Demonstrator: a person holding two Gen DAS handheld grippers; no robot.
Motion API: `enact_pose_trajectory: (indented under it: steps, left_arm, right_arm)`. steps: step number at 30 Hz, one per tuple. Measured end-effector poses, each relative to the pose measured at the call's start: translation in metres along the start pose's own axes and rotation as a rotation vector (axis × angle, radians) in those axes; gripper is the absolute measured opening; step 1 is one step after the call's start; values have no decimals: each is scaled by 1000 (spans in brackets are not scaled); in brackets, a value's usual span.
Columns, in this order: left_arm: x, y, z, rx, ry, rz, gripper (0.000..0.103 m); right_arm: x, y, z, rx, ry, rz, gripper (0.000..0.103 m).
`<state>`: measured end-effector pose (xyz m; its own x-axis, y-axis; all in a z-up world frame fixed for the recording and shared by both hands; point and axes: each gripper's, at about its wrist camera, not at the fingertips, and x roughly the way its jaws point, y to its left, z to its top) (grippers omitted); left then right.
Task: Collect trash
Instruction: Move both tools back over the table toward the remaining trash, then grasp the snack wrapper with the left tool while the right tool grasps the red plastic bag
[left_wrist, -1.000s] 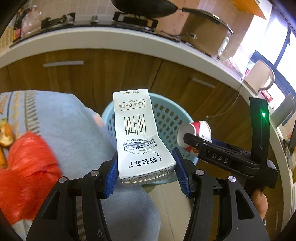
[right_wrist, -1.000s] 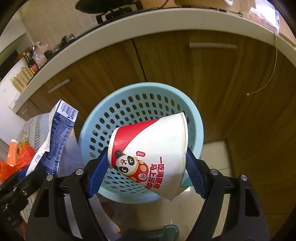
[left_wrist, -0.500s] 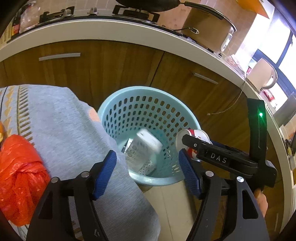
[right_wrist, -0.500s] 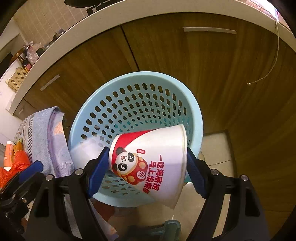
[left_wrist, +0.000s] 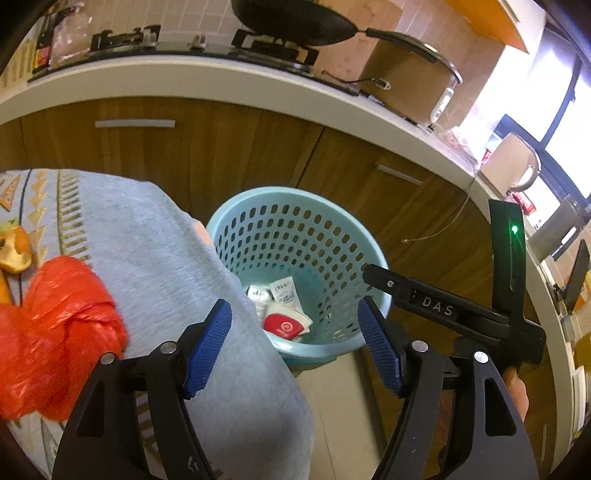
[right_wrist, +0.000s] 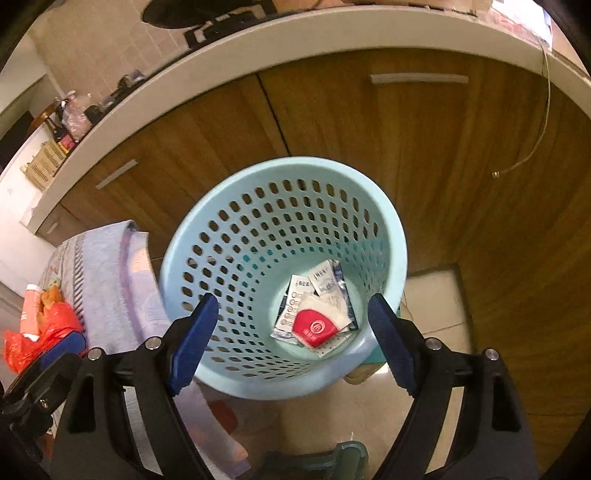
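A pale blue bin (right_wrist: 258, 236) of perforated plastic, round and tapering downward, stands on the tiled floor (right_wrist: 432, 291) close against brown wooden cabinet doors (left_wrist: 229, 155), under a curved white counter edge. Its mouth is wide open from above, and a strip of bare floor shows on its right side.

At the bottom of the bin lie the trash pieces: a paper cup (right_wrist: 319, 326), white with a red panel, flattened on its side, resting on a white carton (right_wrist: 299, 295) with small print and a crumpled bluish wrapper (right_wrist: 338, 280) beside it.

A grey-blue cloth (left_wrist: 159, 266), soft and woven with a patterned border, covers the tabletop and hangs over its edge just left of the bin. Farther in from that edge sits a crinkled red plastic bag (left_wrist: 55, 332).

The left gripper (left_wrist: 293, 343) tilts down over the cloth's edge, its ridged blue jaws apart with nothing between them. The right gripper (right_wrist: 291, 332) points steeply down straight over the bin's mouth; its jaws are opening, and nothing is between them, the cup lying far below. A bit of a hand (left_wrist: 515, 391) shows behind the right gripper's black body.
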<state>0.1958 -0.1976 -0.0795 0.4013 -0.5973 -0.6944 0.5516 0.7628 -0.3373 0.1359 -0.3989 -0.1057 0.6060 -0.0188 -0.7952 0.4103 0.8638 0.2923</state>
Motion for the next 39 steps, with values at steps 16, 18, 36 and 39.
enact_pose_trajectory:
  steps: [16, 18, 36, 39]
  left_arm:
    - [-142, 48, -43, -99, -250, 122, 70]
    - [-163, 65, -51, -135, -287, 171, 70]
    - [-281, 245, -122, -480, -344, 548, 77]
    - [-275, 265, -121, -494, -322, 551, 77]
  right_arm:
    - [-71, 135, -29, -297, -114, 254, 79]
    - [-75, 150, -36, -330, -113, 293, 79]
    - [-26, 242, -83, -445, -94, 307, 88]
    - [-14, 255, -88, -475, -113, 268, 88]
